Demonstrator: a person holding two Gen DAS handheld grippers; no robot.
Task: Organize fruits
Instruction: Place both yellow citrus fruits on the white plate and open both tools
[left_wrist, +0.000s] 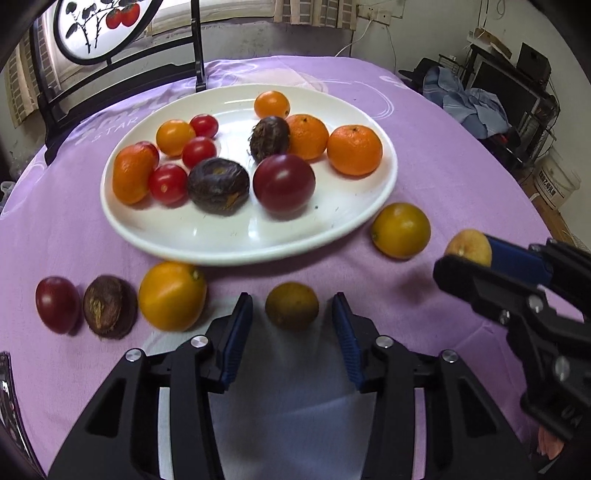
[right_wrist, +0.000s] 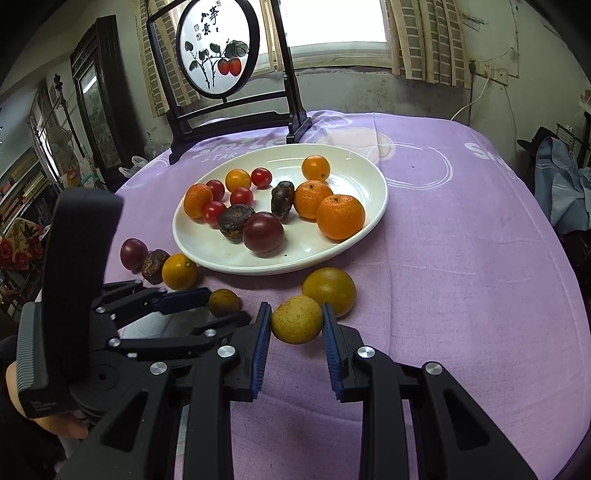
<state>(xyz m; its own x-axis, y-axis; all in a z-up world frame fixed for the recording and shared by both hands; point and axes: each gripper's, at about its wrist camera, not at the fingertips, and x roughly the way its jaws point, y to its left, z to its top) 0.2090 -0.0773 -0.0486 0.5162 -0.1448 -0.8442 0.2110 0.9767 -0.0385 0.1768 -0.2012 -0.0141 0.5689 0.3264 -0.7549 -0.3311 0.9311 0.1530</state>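
Observation:
A white oval plate (left_wrist: 207, 236) (right_wrist: 354, 173) on the purple cloth holds several oranges, cherry tomatoes, dark plums and dark wrinkled fruits. My left gripper (left_wrist: 292, 306) (right_wrist: 218, 306) is open, its jaws either side of a small brown-green fruit (left_wrist: 291, 305) (right_wrist: 223, 302) on the cloth, not touching it. My right gripper (right_wrist: 295, 319) (left_wrist: 466, 254) is shut on a pale yellow fruit (right_wrist: 296, 324) (left_wrist: 467, 245). A yellow-orange fruit (left_wrist: 401, 229) (right_wrist: 330, 291) lies just beyond it.
On the cloth left of the plate lie an orange fruit (left_wrist: 171, 295) (right_wrist: 179, 271), a wrinkled brown fruit (left_wrist: 109, 306) (right_wrist: 155, 266) and a dark red plum (left_wrist: 57, 303) (right_wrist: 133, 254). A black framed round screen (right_wrist: 218, 55) stands behind the plate.

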